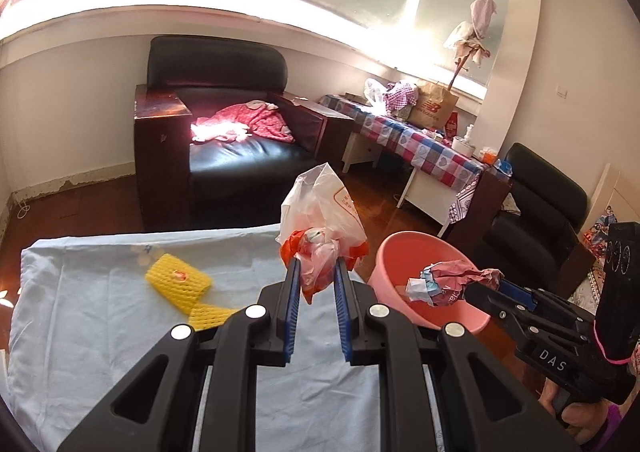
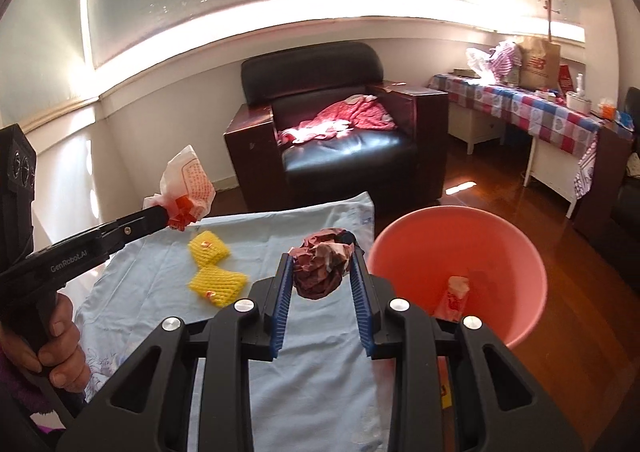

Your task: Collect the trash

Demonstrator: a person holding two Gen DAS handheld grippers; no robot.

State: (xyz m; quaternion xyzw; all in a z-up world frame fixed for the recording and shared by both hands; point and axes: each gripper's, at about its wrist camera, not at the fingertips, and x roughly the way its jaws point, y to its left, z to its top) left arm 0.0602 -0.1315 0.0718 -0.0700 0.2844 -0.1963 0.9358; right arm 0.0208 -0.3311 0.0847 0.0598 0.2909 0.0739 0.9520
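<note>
Here, near to far, as both wrist views show the scene:

Left gripper (image 1: 316, 272): jaws clamped on a crumpled white and orange plastic bag (image 1: 322, 220), carried clear of the surface. The bag's long axis stands roughly upright, its loose mouth pointing up and away from the pads.

Right gripper (image 2: 322, 266): jaws clamped on a crumpled dark red paper wad (image 2: 322, 266), also lifted. The wad is roundish with no clear long axis; in the left wrist view it juts a little past the fingertips toward the bin.

Light blue sheet (image 1: 120, 312): covers the work surface under both grippers.

Yellow foam nets (image 2: 214, 266): two pieces lying flat on the sheet, touching or nearly so, left of the right gripper and below the left one; neither is held.

Pink bin (image 2: 520, 252): stands at the sheet's right edge, mouth up, a crumpled wrapper (image 2: 454, 294) already inside.

Deciding relation: the bin lies forward and to the right of both grippers. The right gripper is the nearer; in the left wrist view its wad appears over the bin's rim. The left gripper must cross farther rightward.

Judged next step: release each load over the open mouth, right hand first.

Armchair (image 2: 332, 124): well beyond, uninvolved.
</note>
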